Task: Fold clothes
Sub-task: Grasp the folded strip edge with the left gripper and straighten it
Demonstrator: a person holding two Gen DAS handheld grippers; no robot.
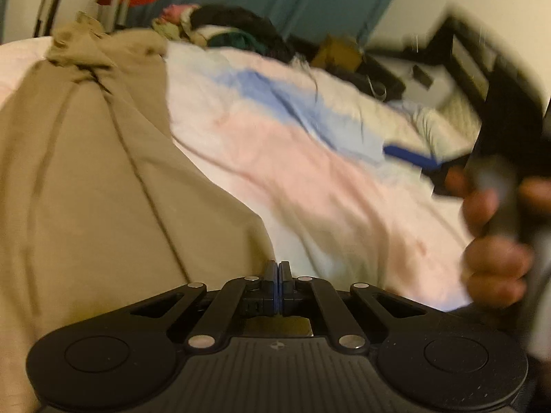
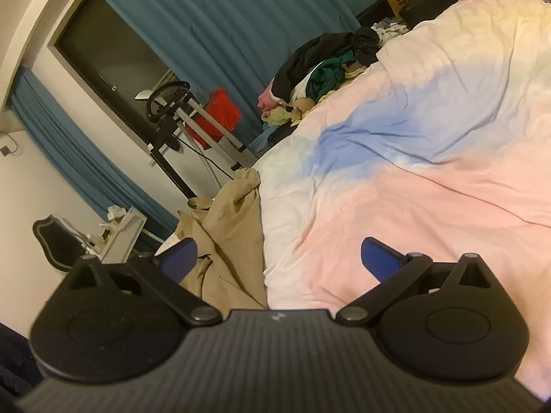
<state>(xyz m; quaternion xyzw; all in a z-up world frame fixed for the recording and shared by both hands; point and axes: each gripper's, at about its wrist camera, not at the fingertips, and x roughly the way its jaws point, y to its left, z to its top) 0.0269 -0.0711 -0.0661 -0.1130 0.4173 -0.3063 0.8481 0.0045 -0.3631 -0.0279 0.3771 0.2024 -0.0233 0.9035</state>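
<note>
At the left gripper [image 1: 279,270] our fingers are pressed together, blue pads meeting. The tan garment [image 1: 86,179] runs right up to them, but whether cloth is pinched between them we cannot tell: the tips sit just at its edge. Our right gripper [image 2: 279,258] is spread wide with nothing between its fingers, hovering over the bed's quilt [image 2: 430,158]; in the left view it shows blurred, with the hand [image 1: 496,237] around its handle.

The garment lies spread along the bed's side, its far end bunched and drooping over the edge. It looks like thin, soft woven cloth, matte, with long seams or creases running its length. It will likely sag and slide rather than hold a fold.

What could go wrong, as we judge it:
- If the left fingers hold only an edge, or nothing, a pull would slip and the cloth would stay put.
- The overhanging end could drag the whole piece off the bed.
- The quilt is puffy, wrinkled and soft, pink, blue and pale yellow. A fold pressed into it would come out crooked, and open fingers could catch quilt with the garment.
- The heap of clothes [image 2: 327,69] at the far side stays well apart, so it poses little risk.
</note>
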